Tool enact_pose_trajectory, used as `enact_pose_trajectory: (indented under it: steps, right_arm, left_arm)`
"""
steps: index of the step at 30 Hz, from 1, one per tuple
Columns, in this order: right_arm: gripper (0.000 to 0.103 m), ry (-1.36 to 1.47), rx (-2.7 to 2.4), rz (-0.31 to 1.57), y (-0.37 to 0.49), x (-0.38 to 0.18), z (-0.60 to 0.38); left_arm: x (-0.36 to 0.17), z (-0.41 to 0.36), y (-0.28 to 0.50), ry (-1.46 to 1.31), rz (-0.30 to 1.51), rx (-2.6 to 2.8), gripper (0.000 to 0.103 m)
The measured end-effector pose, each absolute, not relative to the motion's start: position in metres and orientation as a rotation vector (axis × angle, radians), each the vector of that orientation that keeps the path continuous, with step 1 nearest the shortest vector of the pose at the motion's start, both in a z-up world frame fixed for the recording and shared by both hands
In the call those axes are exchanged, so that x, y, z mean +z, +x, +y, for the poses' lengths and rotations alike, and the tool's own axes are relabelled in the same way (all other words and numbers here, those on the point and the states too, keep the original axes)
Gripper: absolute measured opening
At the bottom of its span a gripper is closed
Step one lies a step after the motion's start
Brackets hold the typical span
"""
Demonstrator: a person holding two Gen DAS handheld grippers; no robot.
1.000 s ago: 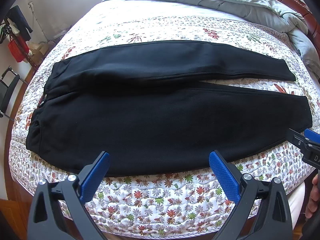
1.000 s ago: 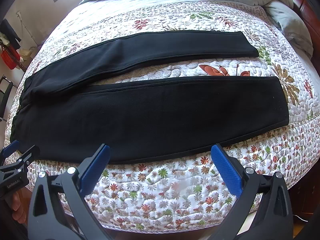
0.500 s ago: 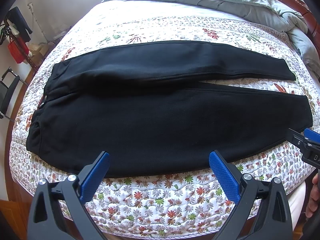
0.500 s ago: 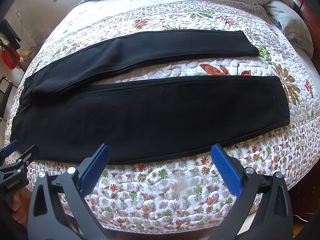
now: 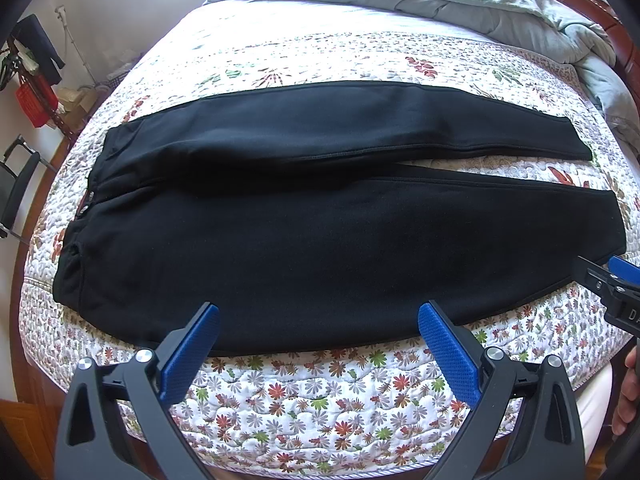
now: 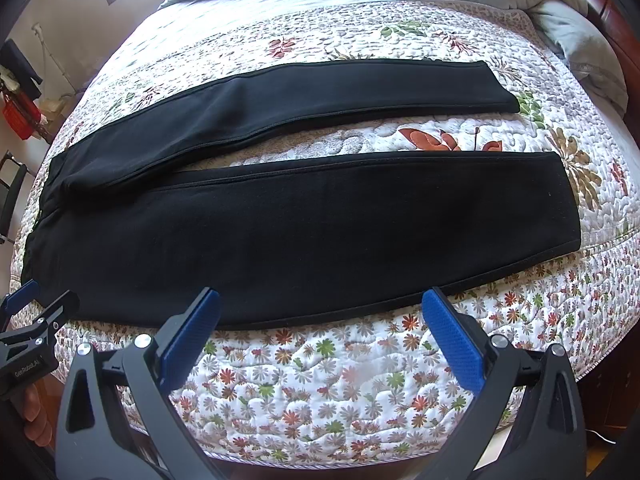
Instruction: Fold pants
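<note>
Black pants (image 5: 320,240) lie flat on a flowered bedspread, waistband at the left, both legs stretched to the right and split apart. They also show in the right wrist view (image 6: 320,232). My left gripper (image 5: 318,320) is open and empty, just in front of the near leg's lower edge, over the bed's side. My right gripper (image 6: 320,306) is open and empty, at the near leg's lower edge further right. Each gripper shows at the edge of the other's view: the right one (image 5: 612,284) and the left one (image 6: 36,308).
The flowered quilt (image 5: 320,396) covers the bed and curves down at the near edge. A crumpled grey duvet (image 5: 500,8) lies at the back right by a wooden headboard (image 5: 612,20). A chair and a rack stand at the far left.
</note>
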State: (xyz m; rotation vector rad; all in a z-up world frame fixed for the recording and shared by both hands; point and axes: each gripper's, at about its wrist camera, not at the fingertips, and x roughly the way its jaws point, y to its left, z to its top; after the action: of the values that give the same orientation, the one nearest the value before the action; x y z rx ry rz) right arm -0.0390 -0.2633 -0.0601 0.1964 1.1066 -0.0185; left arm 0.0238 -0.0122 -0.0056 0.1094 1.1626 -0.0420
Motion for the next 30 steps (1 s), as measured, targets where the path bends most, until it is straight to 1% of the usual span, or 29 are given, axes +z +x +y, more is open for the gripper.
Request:
enact_pose_trajectory:
  steps: [10, 17, 19, 20, 22, 24, 28, 29, 30]
  right_arm:
    - [0.1, 0.193, -0.016, 1.115, -0.038, -0.062, -0.263]
    - [0.1, 0.258, 0.033, 1.101, -0.03, -0.066, -0.275]
    - [0.1, 0.231, 0.022, 1.105, -0.021, -0.065, -0.284]
    - [0.1, 0.175, -0.001, 1.111, -0.016, -0.064, -0.29]
    - [0.1, 0.101, -0.033, 1.09, 0.002, -0.055, -0.31]
    - [0.1, 0.114, -0.032, 1.072, 0.025, -0.047, -0.34]
    - [0.1, 0.185, -0.005, 1.123, 0.097, -0.047, -0.419]
    - [0.1, 0.192, -0.001, 1.11, 0.112, -0.042, -0.433]
    - [0.1, 0.199, -0.003, 1.137, 0.131, -0.051, -0.452]
  left_arm:
    - [-0.006, -0.013, 0.025, 0.114, 1.165, -0.042, 0.099]
    - [-0.014, -0.019, 0.035, 0.115, 1.185, -0.044, 0.099]
    - [-0.019, -0.022, 0.045, 0.102, 1.209, -0.049, 0.099]
    - [-0.02, -0.024, 0.051, 0.094, 1.218, -0.059, 0.099]
    - [-0.021, -0.032, 0.067, 0.1, 1.224, -0.09, 0.099]
    - [-0.018, -0.044, 0.086, 0.123, 1.21, -0.119, 0.099]
    - [-0.009, -0.078, 0.144, 0.123, 1.185, -0.242, 0.099]
    - [-0.008, -0.086, 0.16, 0.115, 1.181, -0.263, 0.099]
    - [-0.007, -0.097, 0.178, 0.112, 1.172, -0.292, 0.099]
